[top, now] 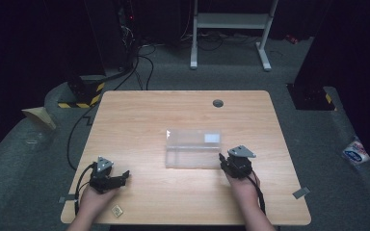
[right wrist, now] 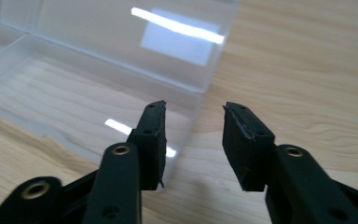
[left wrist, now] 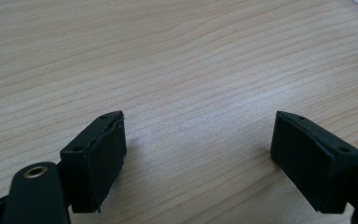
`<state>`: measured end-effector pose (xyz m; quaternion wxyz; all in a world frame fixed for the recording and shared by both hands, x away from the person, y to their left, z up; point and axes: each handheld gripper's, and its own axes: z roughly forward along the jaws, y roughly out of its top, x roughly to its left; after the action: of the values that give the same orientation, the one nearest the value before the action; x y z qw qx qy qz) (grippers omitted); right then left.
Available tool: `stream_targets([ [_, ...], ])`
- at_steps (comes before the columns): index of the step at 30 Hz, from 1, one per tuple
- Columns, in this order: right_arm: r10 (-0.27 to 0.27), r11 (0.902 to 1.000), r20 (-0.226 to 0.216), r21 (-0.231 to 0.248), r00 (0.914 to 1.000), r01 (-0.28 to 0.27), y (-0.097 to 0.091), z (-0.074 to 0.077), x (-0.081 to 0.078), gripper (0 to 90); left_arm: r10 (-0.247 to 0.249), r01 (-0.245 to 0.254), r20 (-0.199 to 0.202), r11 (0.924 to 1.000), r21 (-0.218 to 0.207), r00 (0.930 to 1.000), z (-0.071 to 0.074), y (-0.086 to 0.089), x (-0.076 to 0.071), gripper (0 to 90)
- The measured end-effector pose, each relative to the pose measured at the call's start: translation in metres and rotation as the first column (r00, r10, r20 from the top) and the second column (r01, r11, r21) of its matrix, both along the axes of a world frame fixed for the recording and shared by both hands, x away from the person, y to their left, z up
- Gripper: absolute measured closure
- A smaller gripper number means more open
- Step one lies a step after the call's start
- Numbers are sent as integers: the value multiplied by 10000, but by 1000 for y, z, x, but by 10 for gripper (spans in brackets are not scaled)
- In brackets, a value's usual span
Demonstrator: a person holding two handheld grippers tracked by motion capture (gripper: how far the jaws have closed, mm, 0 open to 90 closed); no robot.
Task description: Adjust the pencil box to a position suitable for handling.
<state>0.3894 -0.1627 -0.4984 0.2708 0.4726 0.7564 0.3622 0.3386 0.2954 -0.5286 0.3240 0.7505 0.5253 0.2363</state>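
- Step in hand, as I read it: right gripper [top: 231, 165] working the clear plastic box [top: 193, 148] at its right end wall, mid-table. Looks like a release or a re-grip at that wall; can't tell which.
- Right gripper [right wrist: 193, 140]: jaws apart, moderate gap. Box's end wall [right wrist: 200, 112] stands in the gap, closer to the jaw on the view's left, which sits inside the box; other jaw outside over bare wood. Pads don't look pressed on the wall, so nothing clamped.
- Box rel. to right tool: directly ahead of the tips & stretching away to the tool's left. Lid [right wrist: 135, 37] stands up at the far side, bright glare strip + pale label on it. Inside looks empty.
- Left gripper [left wrist: 198, 154]: jaws wide apart, only table [left wrist: 177, 56] between them, holding nothing, touching nothing but maybe resting low on the wood. Box is well off to its right-front.
- Small tan chip [top: 117, 210] just beside left hand [top: 94, 199], near the table's front edge; too small to ID.
- Next move calls for: either close squarely on the wall w/o tipping the light box, or back straight out so the inner jaw doesn't drag it.
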Motion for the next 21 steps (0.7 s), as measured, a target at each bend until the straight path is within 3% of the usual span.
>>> stream_targets([
  [5,-684,9976,-212,-116,9974,682,-34,-2,-5,500,-202,201,-156,9998,-18,9997,2,2,-1,223],
  [6,-815,9966,-252,-140,9964,812,-40,-3,-6,492,-333,340,-337,9992,197,9989,6,4,0,248],
  [8,-1039,9945,-358,-191,9939,1033,-56,-7,-11,484,-330,345,-251,9975,621,9991,10,4,-2,288],
  [9,-1143,9933,-385,-218,9927,1136,-60,-9,-13,483,-387,396,-163,9972,633,9991,14,5,-2,291],
  [11,-1416,9895,-432,-339,9890,1402,-69,-16,-17,482,-467,472,-165,9985,275,9988,20,7,-1,304],
  [13,-1686,9857,-946,-134,9811,1681,-75,-24,-18,449,-700,700,-67,9975,70,9975,27,9,-5,312],
  [17,-1573,9875,-776,-204,9845,1562,-74,-24,-21,455,-1153,1153,30,9928,-320,9933,34,12,-24,312],
  [21,-1453,9880,-725,-637,9867,1408,-67,-25,-21,453,-1271,1247,-248,9890,-796,9916,25,16,-46,316],
])
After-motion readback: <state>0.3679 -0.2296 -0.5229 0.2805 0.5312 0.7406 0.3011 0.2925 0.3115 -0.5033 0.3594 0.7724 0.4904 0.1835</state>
